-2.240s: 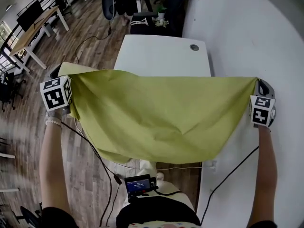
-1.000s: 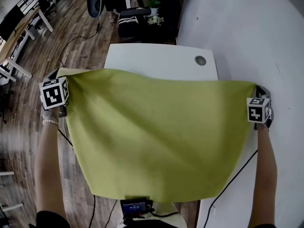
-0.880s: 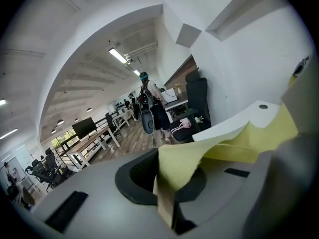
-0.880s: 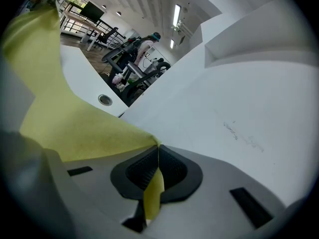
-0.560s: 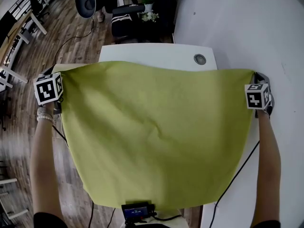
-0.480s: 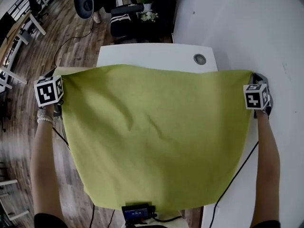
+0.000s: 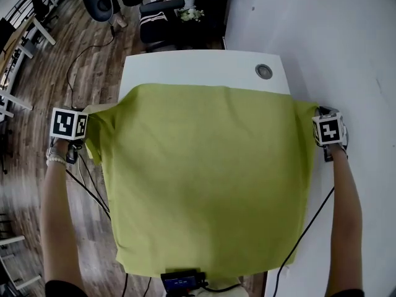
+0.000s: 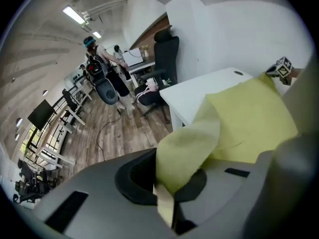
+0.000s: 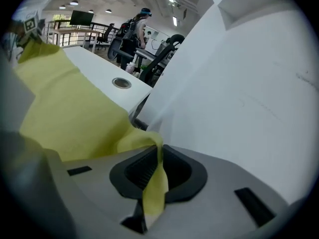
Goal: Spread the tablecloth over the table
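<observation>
A yellow-green tablecloth (image 7: pixel 204 172) lies spread over most of the white table (image 7: pixel 185 67), its far edge short of the table's far end. My left gripper (image 7: pixel 73 140) is shut on the cloth's far left corner (image 8: pixel 184 148), off the table's left side. My right gripper (image 7: pixel 328 142) is shut on the far right corner (image 9: pixel 152 183), off the right side by the wall. The cloth's near edge hangs over the table's near end. Each gripper view shows cloth pinched between the jaws.
A round cable grommet (image 7: pixel 264 71) sits in the bare far strip of the table. A white wall (image 7: pixel 334 42) runs close along the right. Office chairs (image 7: pixel 158 17) stand beyond the far end. Cables (image 7: pixel 86 184) trail over the wooden floor at left.
Both grippers came down and slightly nearer with the corners. The cloth, held taut in the air before, has settled flat onto the tabletop, and more of the far table end shows.
</observation>
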Tool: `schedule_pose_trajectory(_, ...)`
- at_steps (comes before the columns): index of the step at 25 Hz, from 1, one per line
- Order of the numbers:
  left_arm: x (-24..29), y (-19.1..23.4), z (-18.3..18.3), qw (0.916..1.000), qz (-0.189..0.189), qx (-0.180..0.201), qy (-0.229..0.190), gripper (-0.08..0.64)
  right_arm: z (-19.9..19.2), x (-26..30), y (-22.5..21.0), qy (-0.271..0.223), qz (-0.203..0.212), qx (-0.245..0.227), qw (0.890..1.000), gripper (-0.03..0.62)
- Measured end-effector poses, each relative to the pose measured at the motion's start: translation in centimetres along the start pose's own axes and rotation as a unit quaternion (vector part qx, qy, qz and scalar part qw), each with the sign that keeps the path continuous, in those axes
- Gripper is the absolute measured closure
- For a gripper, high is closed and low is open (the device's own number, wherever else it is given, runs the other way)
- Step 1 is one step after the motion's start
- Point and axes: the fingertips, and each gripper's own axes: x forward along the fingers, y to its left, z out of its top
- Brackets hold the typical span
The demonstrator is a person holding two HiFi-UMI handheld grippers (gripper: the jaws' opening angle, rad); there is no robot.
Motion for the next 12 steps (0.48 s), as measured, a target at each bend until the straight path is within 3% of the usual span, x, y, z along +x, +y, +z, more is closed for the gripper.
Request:
schedule_pose_trajectory(2,0.6,-0.6,-1.2,0.9996,-0.016,0.009,0.022,0.548,-0.5,0.2,0.7,0.004,0.021,0.021,1.0,0.533)
schedule_pose_trajectory(4,0.9,-1.3,-2.3,0.9982,-0.04,0.014,0.043,0.531,-0.7,0.1,1.0,0.002,0.036,0.045,0.998,0.453)
schedule_pose_trajectory(7,1.1,-3.0,-3.9,0.9935,-0.089,0.016,0.069,0.405,-0.9,-0.2,1.8,-0.006,0.067,0.084,0.994,0.398)
schedule_pose_trajectory(12,0.2,-5.2,-5.7,0.9903,-0.123,0.008,0.063,0.353,-1.2,-1.9,3.3,-0.037,0.107,0.137,0.984,0.383)
